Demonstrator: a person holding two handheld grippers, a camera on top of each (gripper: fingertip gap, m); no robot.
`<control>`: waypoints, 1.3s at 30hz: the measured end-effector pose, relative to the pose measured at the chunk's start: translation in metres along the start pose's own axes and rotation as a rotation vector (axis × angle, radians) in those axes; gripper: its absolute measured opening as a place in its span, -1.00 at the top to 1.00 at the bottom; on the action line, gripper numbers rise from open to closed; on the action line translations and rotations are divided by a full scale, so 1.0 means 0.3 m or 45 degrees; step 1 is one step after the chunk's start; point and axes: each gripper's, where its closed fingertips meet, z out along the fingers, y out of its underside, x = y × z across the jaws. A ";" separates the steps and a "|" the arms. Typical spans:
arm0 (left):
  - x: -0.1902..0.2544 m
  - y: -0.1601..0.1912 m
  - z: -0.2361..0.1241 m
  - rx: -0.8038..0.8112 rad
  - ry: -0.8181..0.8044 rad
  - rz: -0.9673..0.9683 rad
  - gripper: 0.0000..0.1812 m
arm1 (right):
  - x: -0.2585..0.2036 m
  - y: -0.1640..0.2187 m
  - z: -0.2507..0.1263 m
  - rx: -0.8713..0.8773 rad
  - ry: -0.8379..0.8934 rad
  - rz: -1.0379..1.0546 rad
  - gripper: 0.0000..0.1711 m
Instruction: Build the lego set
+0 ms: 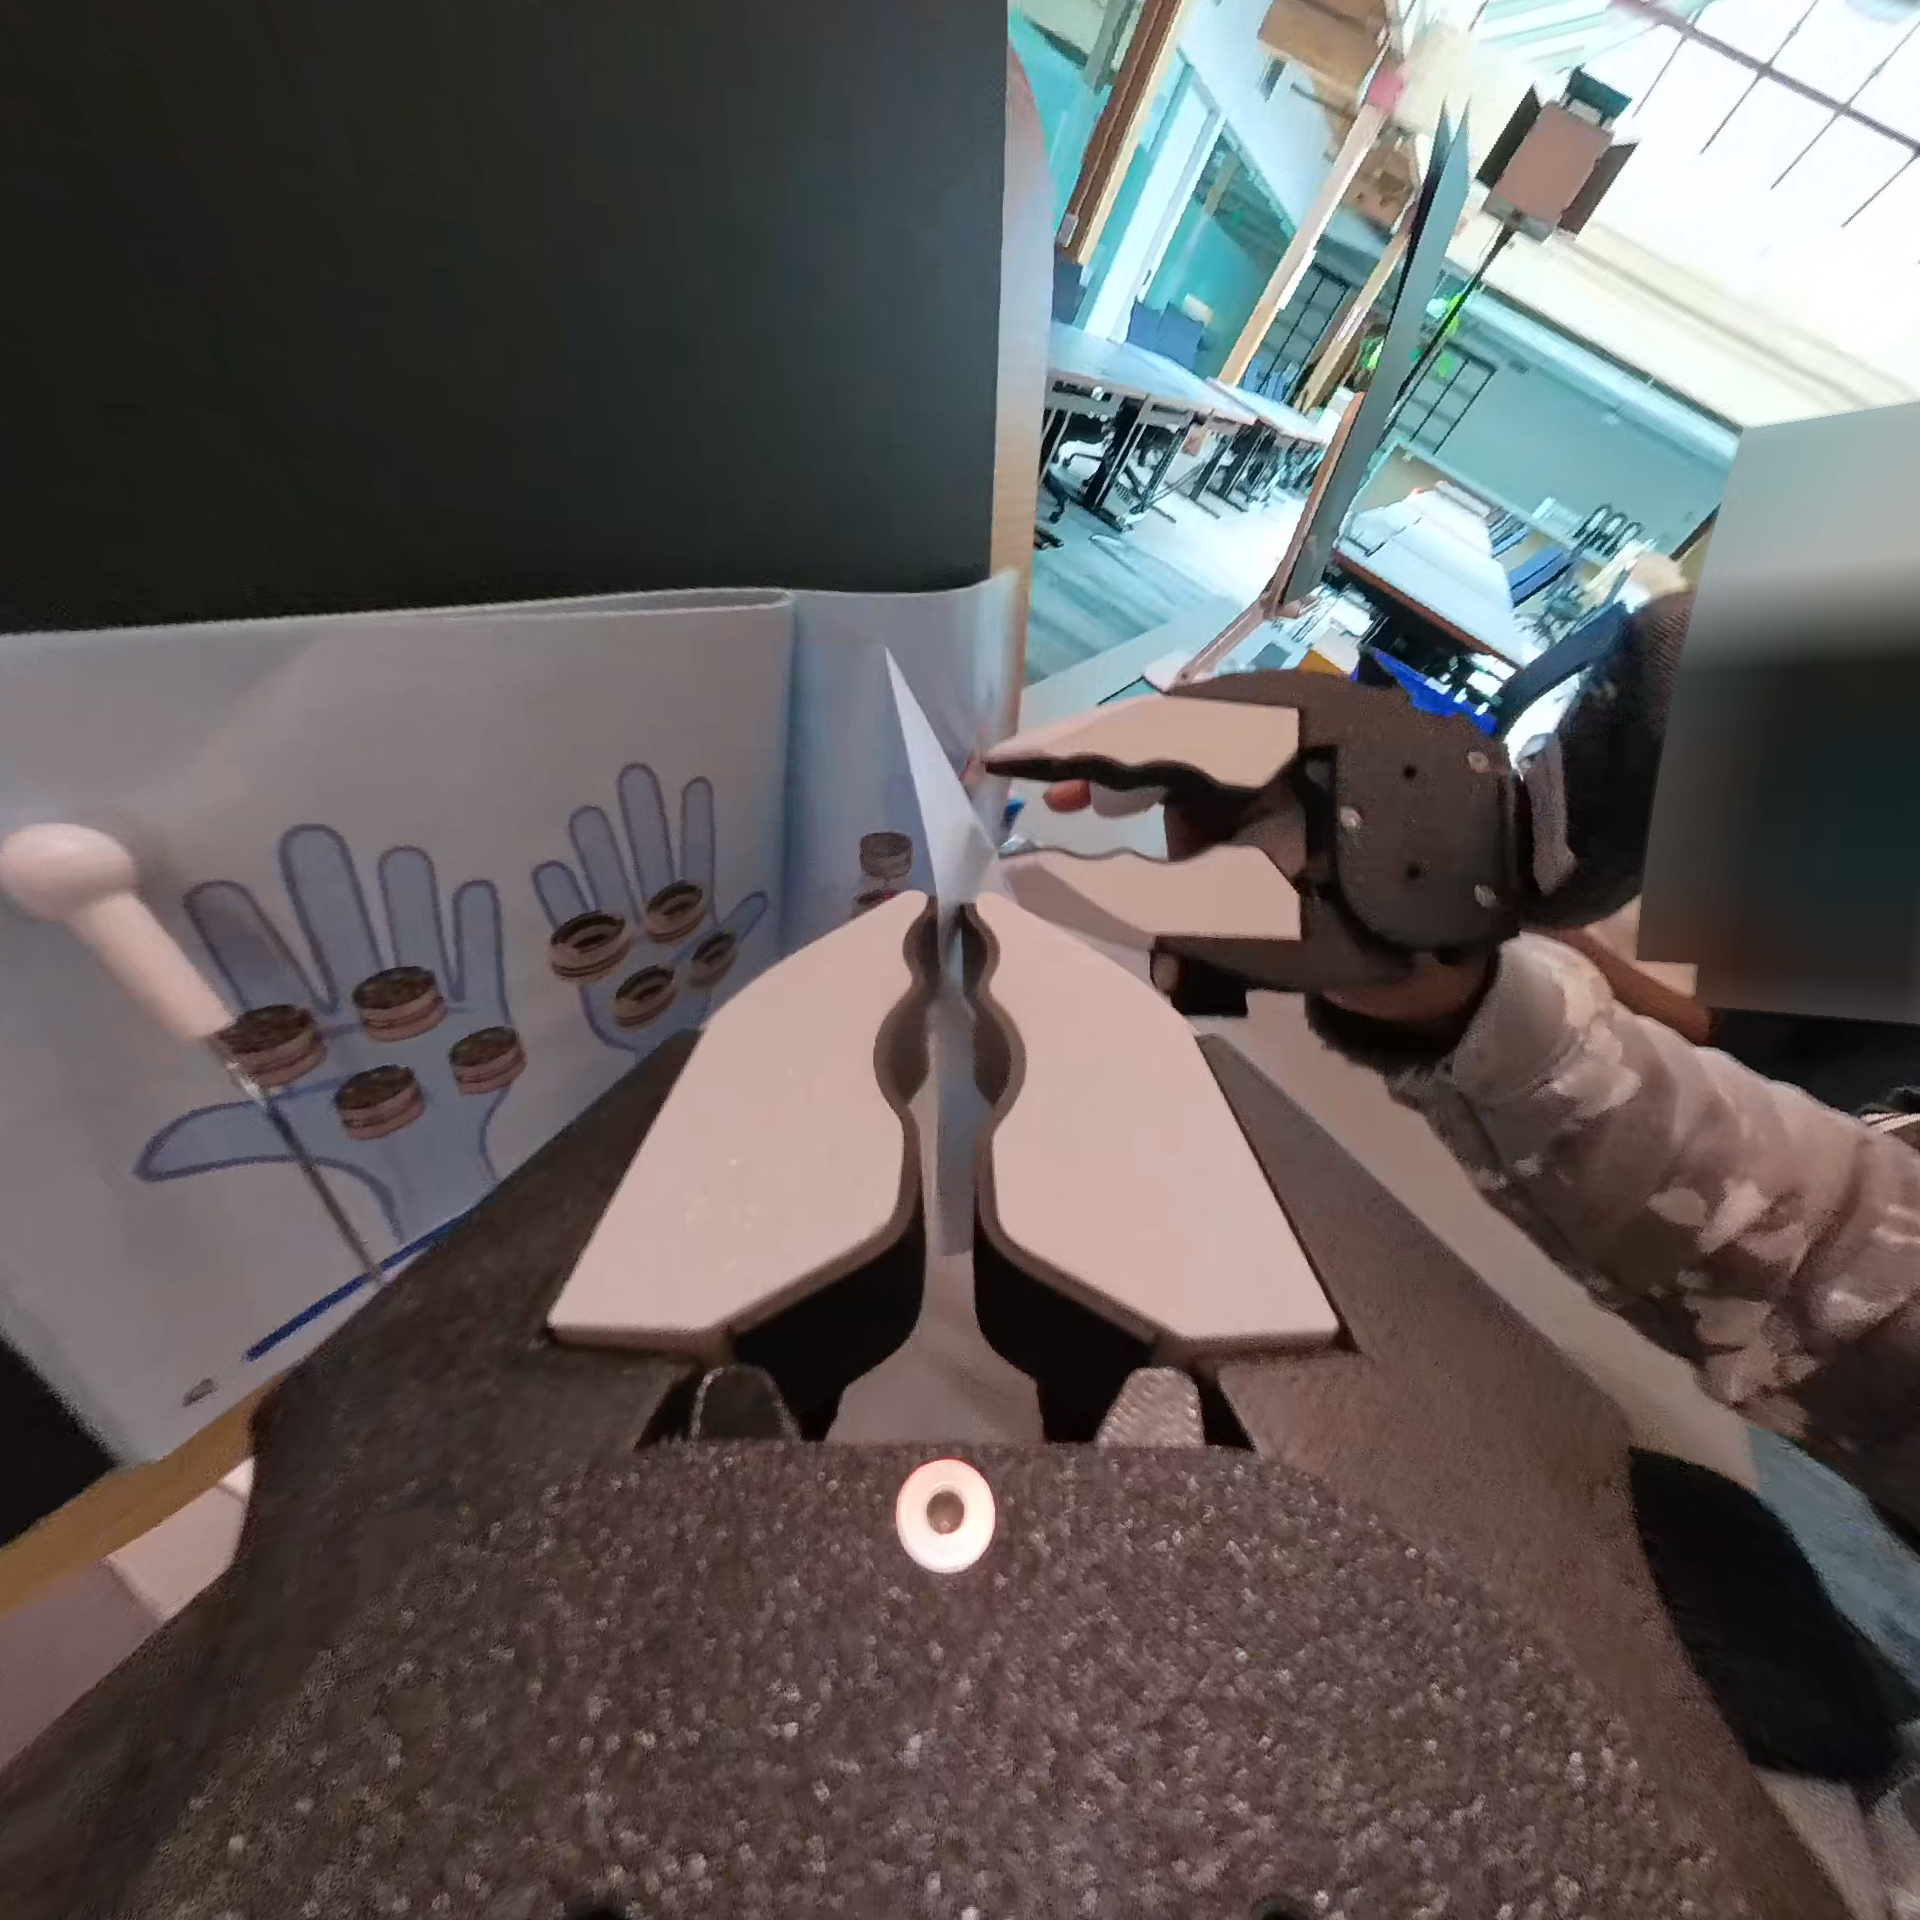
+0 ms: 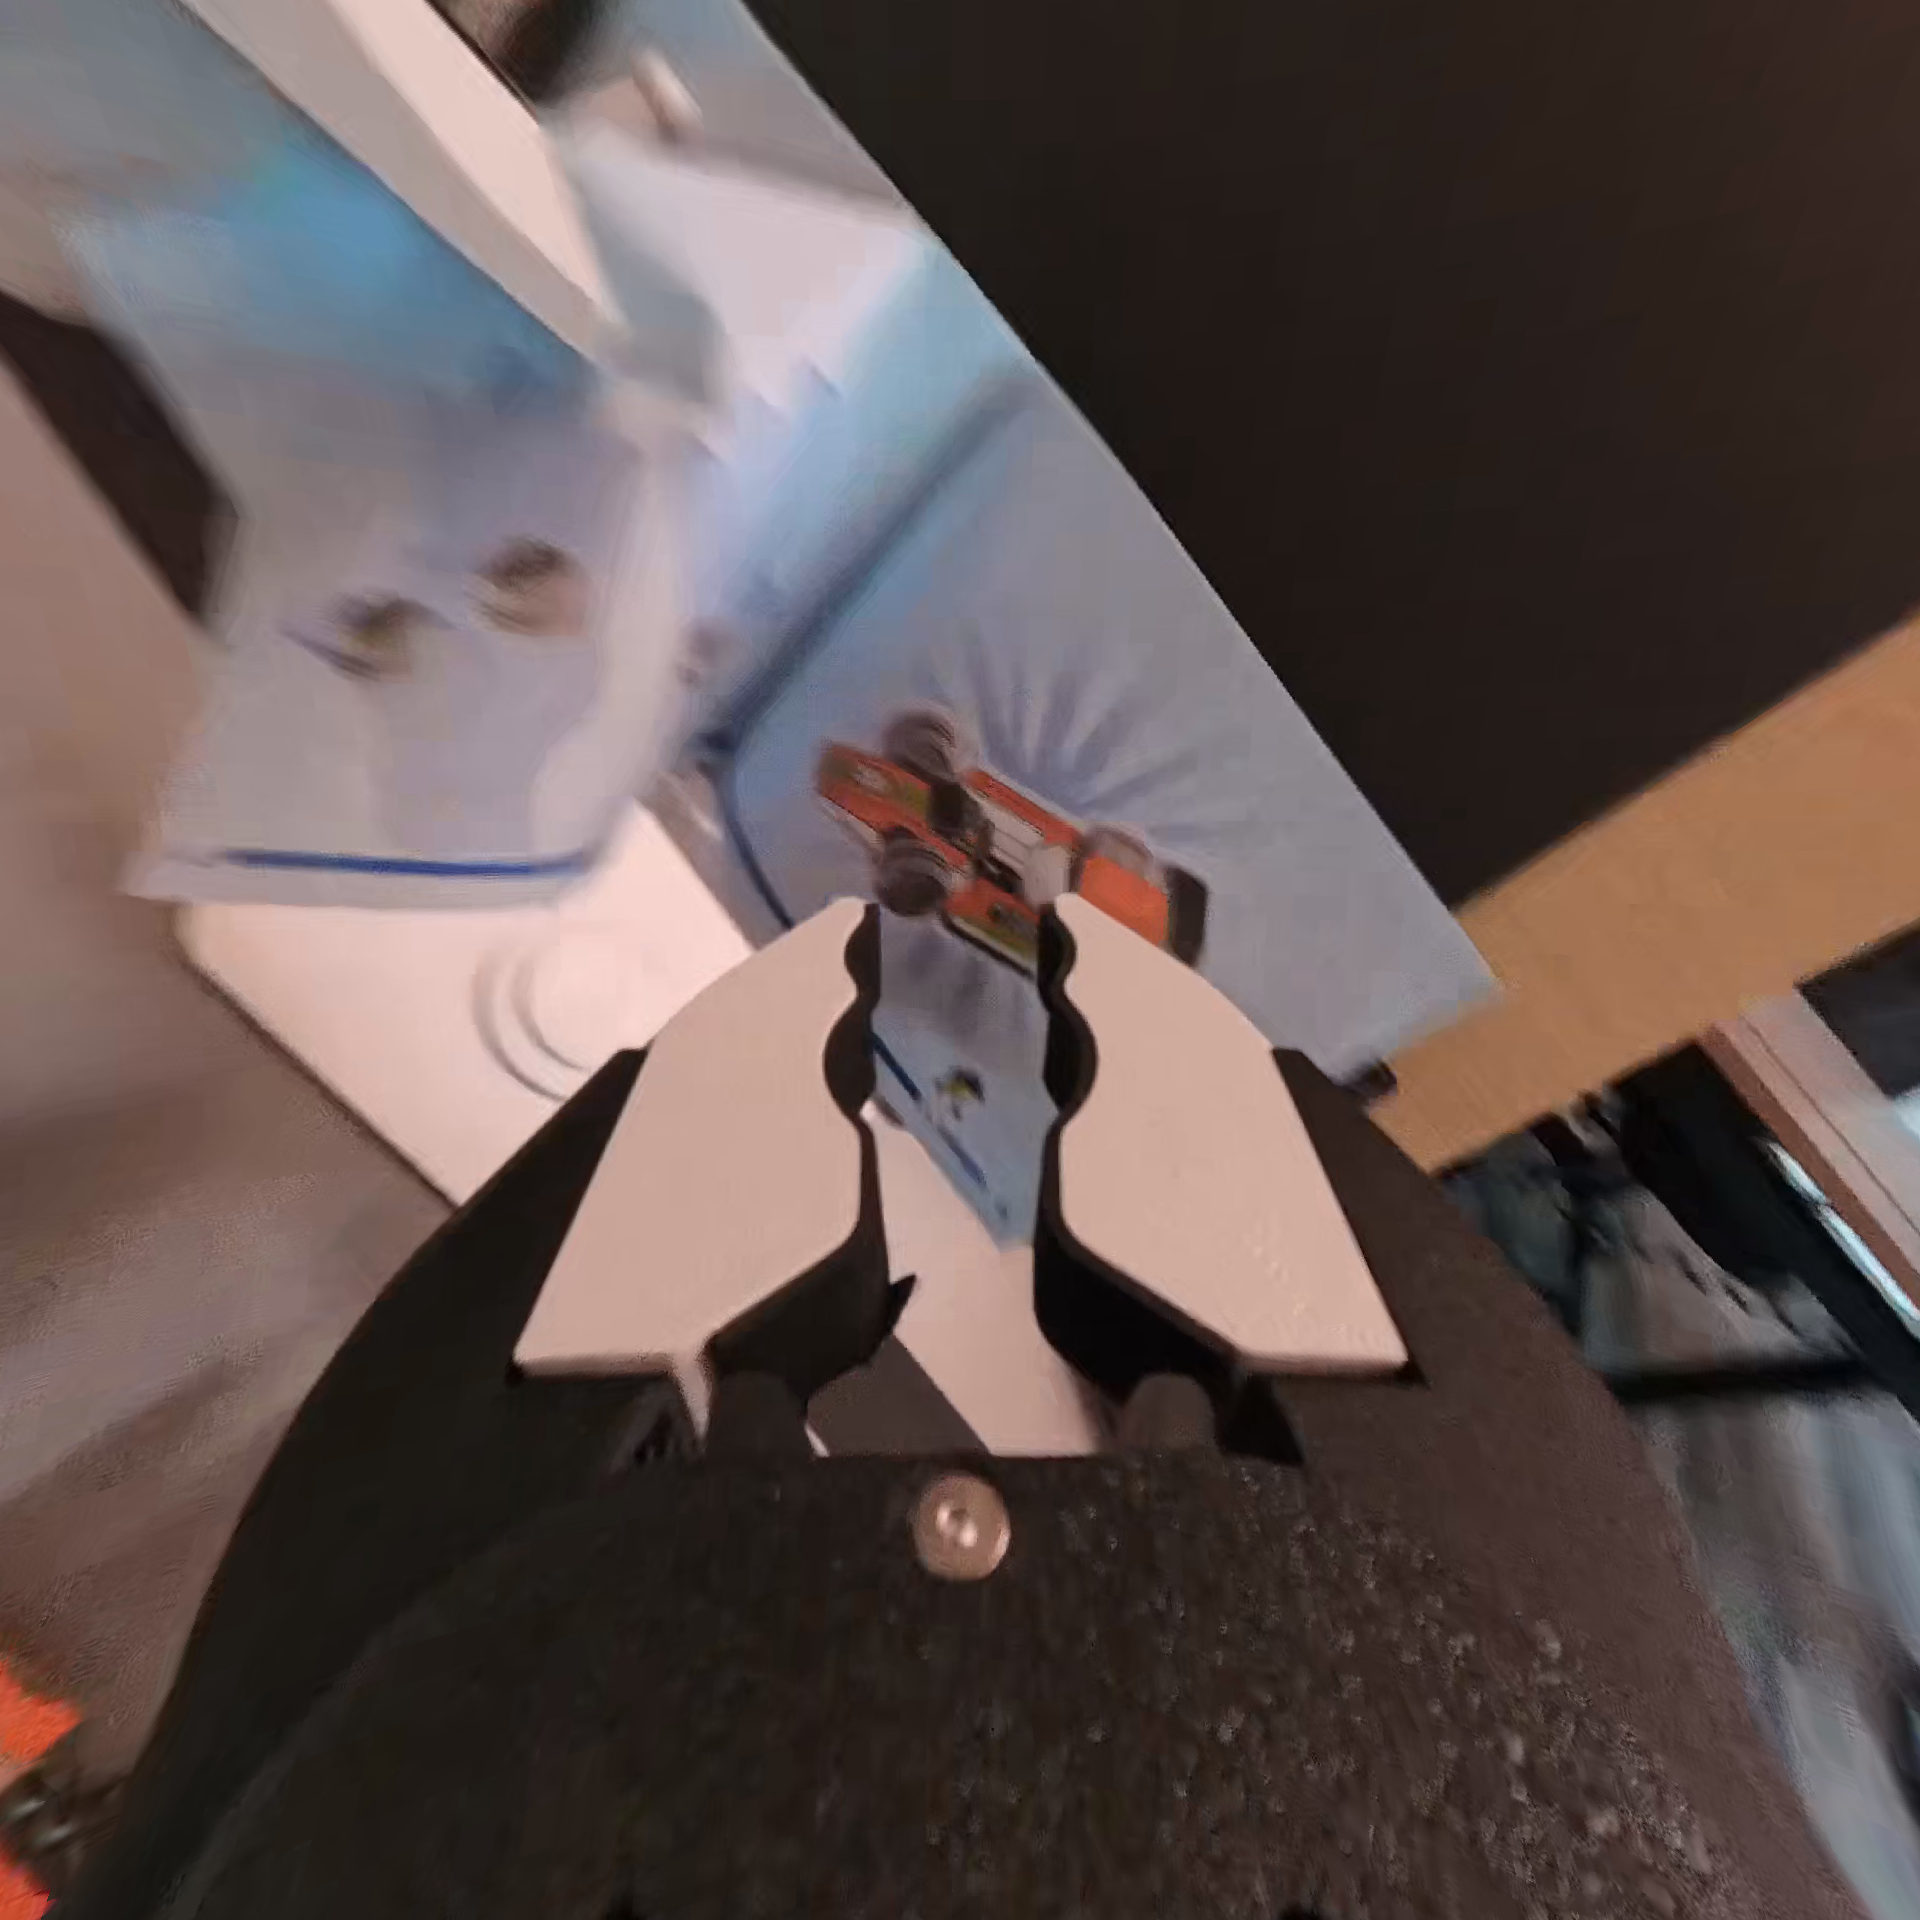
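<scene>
My left wrist camera sits behind and above my left gripper (image 1: 951,914), looking forward along its fingers, roughly level, toward the open instruction booklet (image 1: 416,935) standing close ahead against a dark panel (image 1: 468,291). A page edge runs between the fingers, very near the lens. My right gripper (image 1: 997,805) enters this view from the right, side-on, near the booklet.

My right wrist camera looks along my right gripper (image 2: 956,914), rolled strongly so the scene tilts, facing the booklet (image 2: 1039,644) at close range; the picture is motion-blurred.

Both views share the booklet and the dark panel (image 2: 1403,312) behind it.
</scene>
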 end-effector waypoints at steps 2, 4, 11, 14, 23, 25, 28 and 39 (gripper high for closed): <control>-0.014 0.006 -0.018 -0.036 -0.019 0.033 0.95 | 0.024 0.025 0.021 -0.043 0.044 -0.014 0.66; -0.033 0.004 -0.039 -0.057 -0.042 0.058 0.94 | 0.018 -0.010 0.023 0.006 0.067 -0.056 0.67; -0.115 -0.014 -0.101 -0.116 -0.184 0.183 0.94 | -0.129 -0.180 0.080 0.164 -0.127 -0.157 0.67; -0.146 -0.028 -0.134 -0.120 -0.227 0.206 0.94 | -0.161 -0.210 0.113 0.191 -0.181 -0.169 0.67; -0.311 -0.098 -0.288 0.073 -0.478 0.181 0.92 | -0.170 -0.180 0.174 0.141 -0.174 -0.185 0.67; -0.341 -0.087 -0.304 0.093 -0.480 0.159 0.92 | -0.166 -0.178 0.168 0.161 -0.174 -0.162 0.67; -0.354 -0.038 -0.289 0.044 -0.411 0.120 0.94 | -0.156 -0.182 0.154 0.207 -0.180 -0.119 0.68; -0.252 0.039 -0.167 -0.112 -0.370 0.324 0.71 | -0.091 -0.178 0.112 0.325 -0.206 0.153 0.70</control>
